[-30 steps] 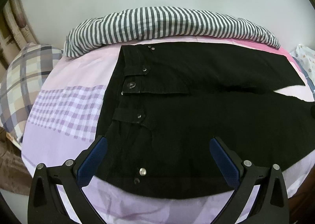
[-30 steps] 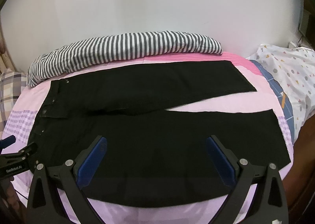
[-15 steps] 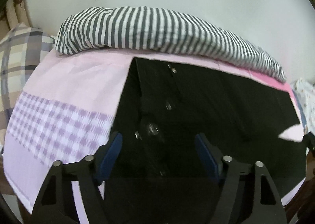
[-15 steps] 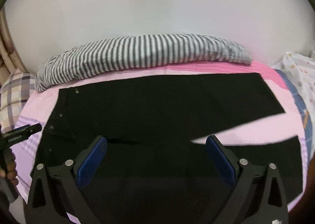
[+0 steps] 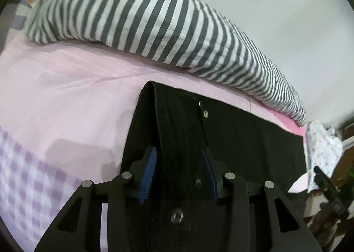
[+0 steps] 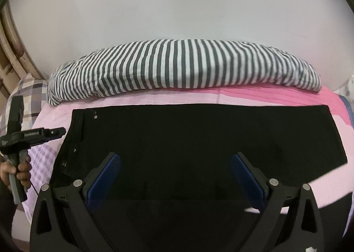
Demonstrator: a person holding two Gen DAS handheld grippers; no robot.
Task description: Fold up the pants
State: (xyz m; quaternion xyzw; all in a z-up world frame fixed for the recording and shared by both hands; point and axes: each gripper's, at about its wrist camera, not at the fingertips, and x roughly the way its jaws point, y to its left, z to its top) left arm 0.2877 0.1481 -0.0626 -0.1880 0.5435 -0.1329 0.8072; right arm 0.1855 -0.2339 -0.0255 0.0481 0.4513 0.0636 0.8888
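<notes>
Left wrist view: the left claw (image 5: 177, 169) is closing around the black pants' (image 5: 243, 141) waistband on the bed (image 5: 66, 101).

Right wrist view: the right claw (image 6: 176, 171) gapes wide above the pants. Lettering on the left claw is unreadable.

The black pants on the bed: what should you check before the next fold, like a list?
1. Black cloth pants lie flat on the pink bedsheet: ok.
2. Waistband between the left gripper fingers, jaws closing: ok.
3. Left grip firm: cannot tell.
4. Right gripper over the leg, jaws wide apart, nothing pinched: not ok.
5. Grey-and-white striped bolster lies clear of the pants: ok.
6. Leg hems lined up: cannot tell.
</notes>
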